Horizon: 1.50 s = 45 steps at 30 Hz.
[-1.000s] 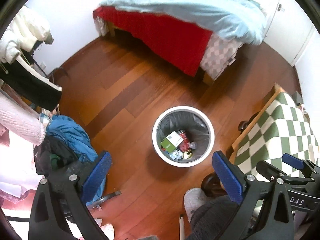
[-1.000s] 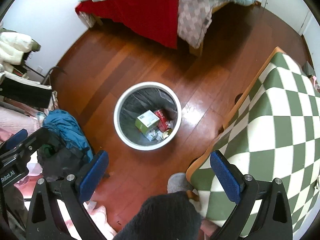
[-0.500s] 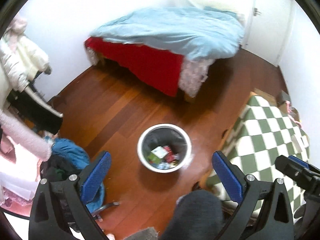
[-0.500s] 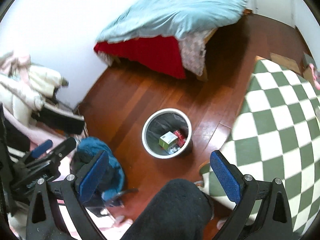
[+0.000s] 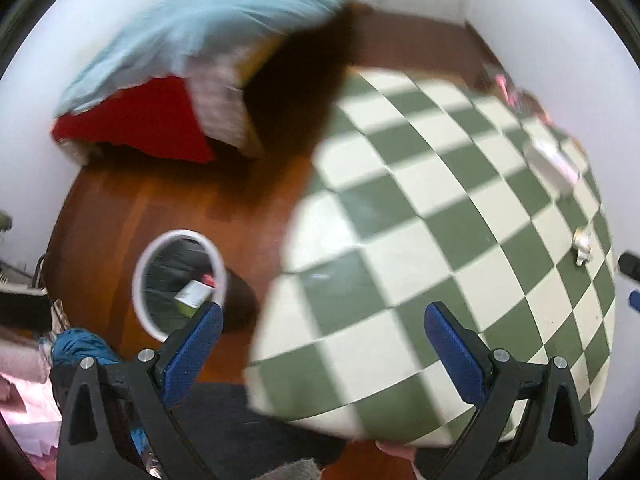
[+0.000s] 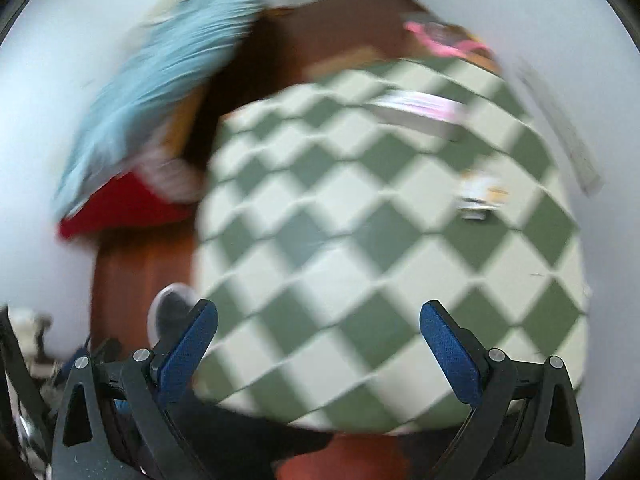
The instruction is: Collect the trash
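A green-and-white checked counter (image 5: 440,220) is seen beside a blue-covered bed (image 5: 192,40), the white trash bin (image 5: 180,280) with litter stands on the wooden floor (image 5: 120,208) off the counter's left edge, and both the left gripper (image 5: 320,344) and right gripper (image 6: 318,340) are held with fingers spread wide, empty.

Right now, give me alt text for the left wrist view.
Open, empty left tongs hang over a green-and-white checkered table. A white trash bin holding trash sits on the wood floor at lower left; the blurred bed lies beyond.
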Each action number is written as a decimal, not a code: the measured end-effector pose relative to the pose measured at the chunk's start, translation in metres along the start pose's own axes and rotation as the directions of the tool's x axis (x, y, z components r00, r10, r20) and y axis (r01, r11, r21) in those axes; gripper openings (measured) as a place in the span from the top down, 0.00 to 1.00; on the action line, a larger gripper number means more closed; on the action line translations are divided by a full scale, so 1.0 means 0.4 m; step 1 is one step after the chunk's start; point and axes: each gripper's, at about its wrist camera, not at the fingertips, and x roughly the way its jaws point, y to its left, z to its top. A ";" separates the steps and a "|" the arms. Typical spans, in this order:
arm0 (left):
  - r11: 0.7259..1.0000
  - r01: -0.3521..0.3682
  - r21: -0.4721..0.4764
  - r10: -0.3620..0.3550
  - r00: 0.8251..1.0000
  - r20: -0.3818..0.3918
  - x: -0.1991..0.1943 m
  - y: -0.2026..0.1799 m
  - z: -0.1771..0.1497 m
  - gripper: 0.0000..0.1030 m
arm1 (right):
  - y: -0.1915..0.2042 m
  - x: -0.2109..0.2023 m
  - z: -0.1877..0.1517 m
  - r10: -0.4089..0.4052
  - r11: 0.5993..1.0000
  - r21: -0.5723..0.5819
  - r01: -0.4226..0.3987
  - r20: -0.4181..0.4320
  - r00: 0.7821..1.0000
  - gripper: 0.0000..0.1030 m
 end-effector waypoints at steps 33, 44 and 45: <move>0.987 0.133 0.093 -0.115 0.978 -0.172 0.194 -0.608 0.327 0.00 | -0.513 0.218 0.328 -0.044 0.967 0.254 0.021 0.082 0.996 0.98; 0.958 0.251 -0.142 -0.287 0.873 -0.394 0.329 -0.767 0.464 0.01 | -0.613 0.278 0.424 -0.244 0.900 0.370 0.232 -0.016 0.970 0.47; 0.956 0.251 -0.153 -0.292 0.869 -0.399 0.340 -0.770 0.471 0.03 | -0.609 0.282 0.434 -0.250 0.897 0.371 0.239 -0.019 0.968 0.47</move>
